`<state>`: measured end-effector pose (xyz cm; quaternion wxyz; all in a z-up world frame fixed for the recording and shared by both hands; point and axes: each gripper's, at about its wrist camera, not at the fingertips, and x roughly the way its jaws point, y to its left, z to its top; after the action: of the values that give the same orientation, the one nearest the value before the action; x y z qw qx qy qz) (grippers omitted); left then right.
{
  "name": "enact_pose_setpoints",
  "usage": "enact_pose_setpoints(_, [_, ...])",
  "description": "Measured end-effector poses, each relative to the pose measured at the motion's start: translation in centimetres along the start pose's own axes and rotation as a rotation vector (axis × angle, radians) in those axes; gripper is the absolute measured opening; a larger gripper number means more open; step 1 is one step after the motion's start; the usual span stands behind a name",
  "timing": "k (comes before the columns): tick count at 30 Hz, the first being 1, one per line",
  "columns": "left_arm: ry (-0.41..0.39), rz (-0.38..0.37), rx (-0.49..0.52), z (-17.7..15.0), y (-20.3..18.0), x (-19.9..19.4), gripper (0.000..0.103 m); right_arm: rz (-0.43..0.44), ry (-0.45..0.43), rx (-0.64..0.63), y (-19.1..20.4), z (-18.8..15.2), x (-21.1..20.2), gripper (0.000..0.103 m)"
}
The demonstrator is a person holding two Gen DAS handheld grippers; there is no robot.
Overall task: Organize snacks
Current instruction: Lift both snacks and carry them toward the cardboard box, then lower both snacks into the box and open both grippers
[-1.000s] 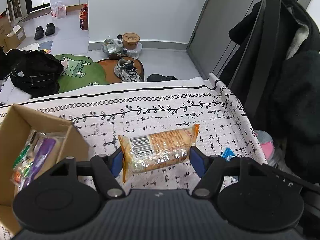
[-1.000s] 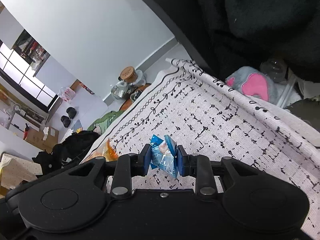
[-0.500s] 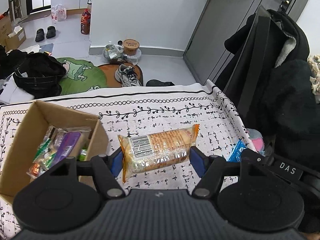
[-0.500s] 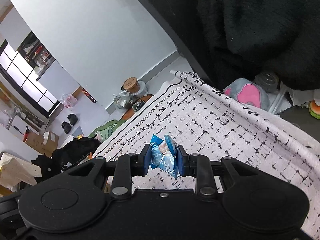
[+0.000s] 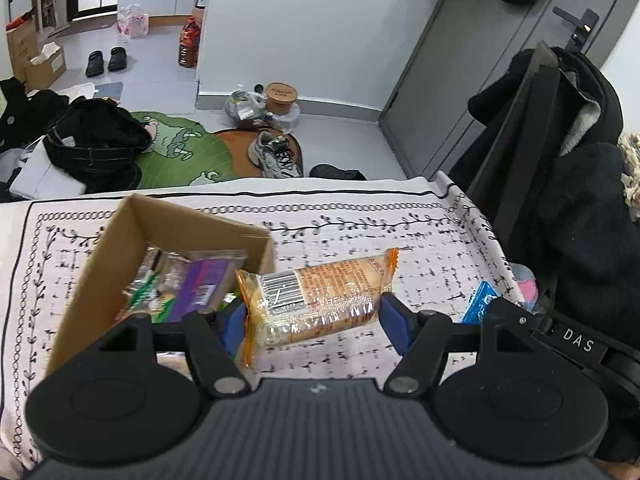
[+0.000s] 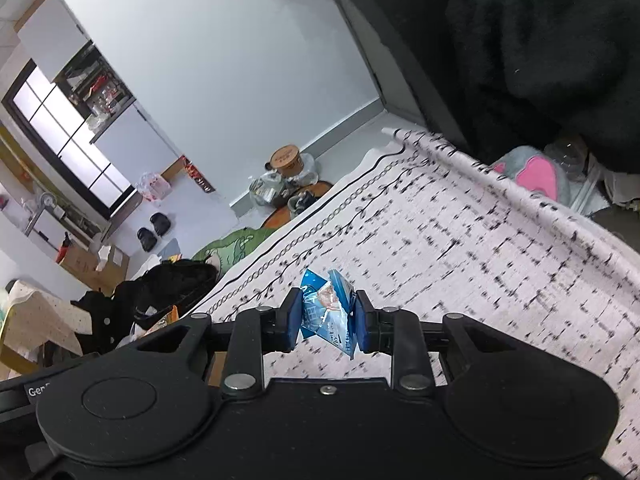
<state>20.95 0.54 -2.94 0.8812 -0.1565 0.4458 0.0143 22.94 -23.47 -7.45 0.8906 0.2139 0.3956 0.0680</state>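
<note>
At the centre of the left wrist view, my left gripper (image 5: 314, 316) has its jaws set wide and pressed on both ends of an orange-wrapped snack pack (image 5: 316, 300), barcode facing up; it hangs just above the patterned cloth on the table (image 5: 420, 236); at the left of the frame, touching the pack's left end, sits the open cardboard box (image 5: 168, 224) with a purple packet (image 5: 202, 290) and other wrappers inside; low in the middle of the right wrist view, my right gripper (image 6: 326, 322) has its jaws drawn narrow, pinching a small blue snack packet (image 6: 326, 312) above the cloth; the same blue packet shows at the lower right of the left view.
</note>
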Motion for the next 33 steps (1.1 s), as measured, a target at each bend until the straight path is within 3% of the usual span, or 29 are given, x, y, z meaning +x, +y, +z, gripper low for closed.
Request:
enact_pose_setpoints(23, [0.07, 0.086, -0.142, -1.2, 10.3, -1.2, 0.068, 0.083, 0.061, -0.161, 8.1, -3.3, 0.6, 0.027])
enact_pose_setpoints(33, [0.075, 0.087, -0.199, -0.2, 12.4, -2.3, 0.071, 0.154, 0.157, -0.154, 11.6, -5.5, 0.1, 0.027])
